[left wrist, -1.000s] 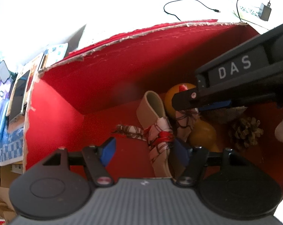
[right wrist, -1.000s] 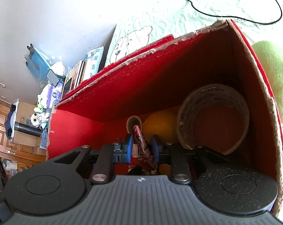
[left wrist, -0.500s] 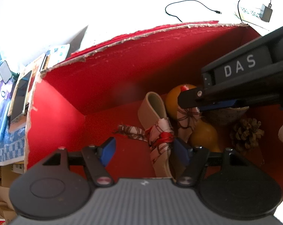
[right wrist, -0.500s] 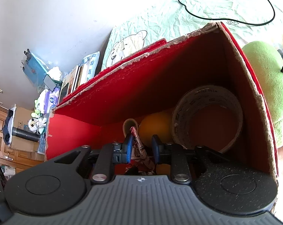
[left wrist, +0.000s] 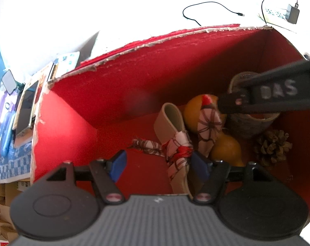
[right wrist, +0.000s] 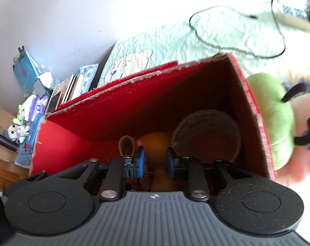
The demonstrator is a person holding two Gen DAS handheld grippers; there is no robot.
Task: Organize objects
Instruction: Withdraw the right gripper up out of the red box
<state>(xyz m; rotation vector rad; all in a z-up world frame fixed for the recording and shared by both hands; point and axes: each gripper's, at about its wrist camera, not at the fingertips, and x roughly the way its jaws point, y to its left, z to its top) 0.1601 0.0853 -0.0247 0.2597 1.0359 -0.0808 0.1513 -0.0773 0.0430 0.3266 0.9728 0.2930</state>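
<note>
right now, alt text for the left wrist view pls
An open hand-held gripper hangs over a red box holding a beige band tied with a patterned ribbon, two oranges, a tape roll and a pinecone. A second hand-held gripper reaches in from the right.

left wrist: down into red box [left wrist: 118, 94] | right wrist: same, close

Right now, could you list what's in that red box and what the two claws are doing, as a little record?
Container: red box
Inside: band with scarf tied on, oranges, tape roll, pine cone
Left gripper: open, scarf by one finger
Right gripper: jaws narrowly apart near scarf's end; grip unclear
</note>
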